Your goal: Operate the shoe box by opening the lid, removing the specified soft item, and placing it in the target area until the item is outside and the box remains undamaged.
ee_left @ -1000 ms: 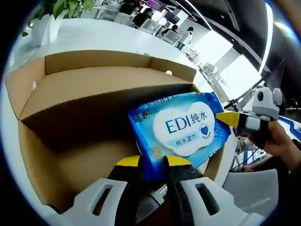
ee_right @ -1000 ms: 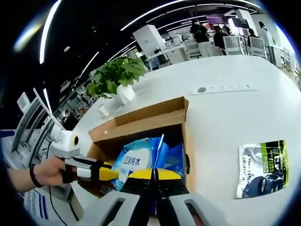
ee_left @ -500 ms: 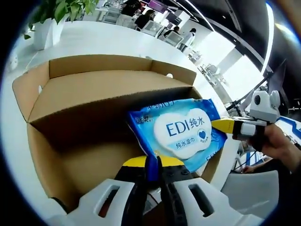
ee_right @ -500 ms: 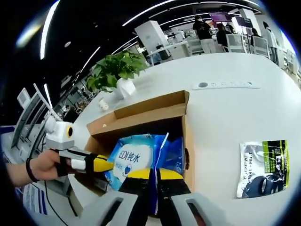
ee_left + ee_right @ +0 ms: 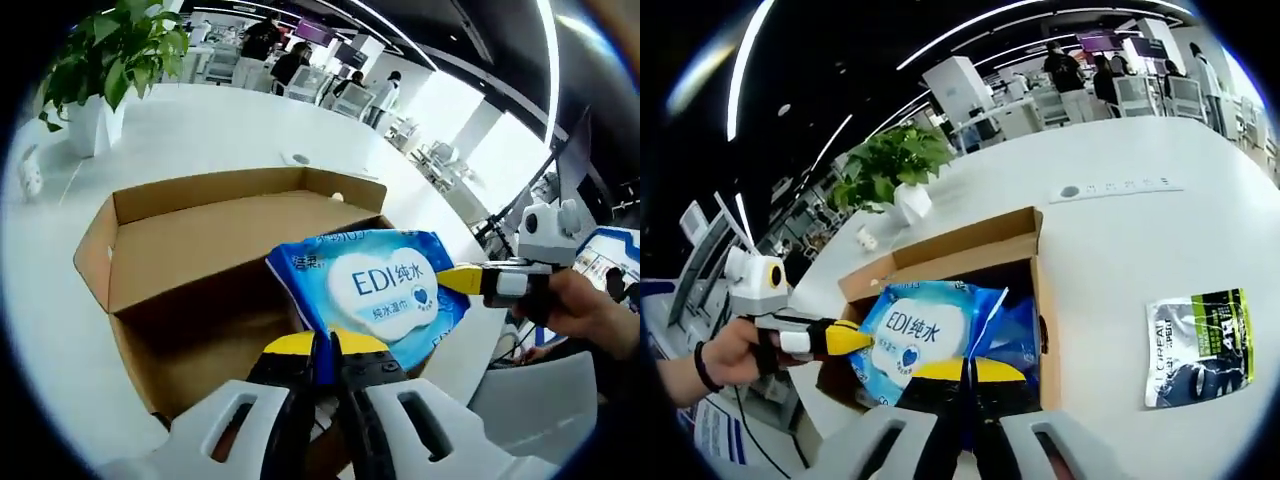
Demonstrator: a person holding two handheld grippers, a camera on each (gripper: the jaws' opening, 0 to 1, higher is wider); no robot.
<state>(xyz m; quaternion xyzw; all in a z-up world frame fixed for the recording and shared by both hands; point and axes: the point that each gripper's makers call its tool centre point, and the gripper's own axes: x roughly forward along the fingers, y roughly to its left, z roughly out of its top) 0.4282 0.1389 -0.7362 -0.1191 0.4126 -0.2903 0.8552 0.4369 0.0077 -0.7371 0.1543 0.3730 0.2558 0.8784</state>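
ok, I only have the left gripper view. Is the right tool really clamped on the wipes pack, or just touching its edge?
Observer: Clamped. In the right gripper view the right tool has its jaws pressed together on a blue edge of the wipes pack.
Operator: Anything lying on the table on that side?
Observer: Yes. A green and black packet lies flat on the white table, apart from the shoe box.
Operator: How does the pack sit relative to the box from there?
Observer: One end juts past the box's side wall, where the yellow tip of the left tool meets it. The rest is over the open box.
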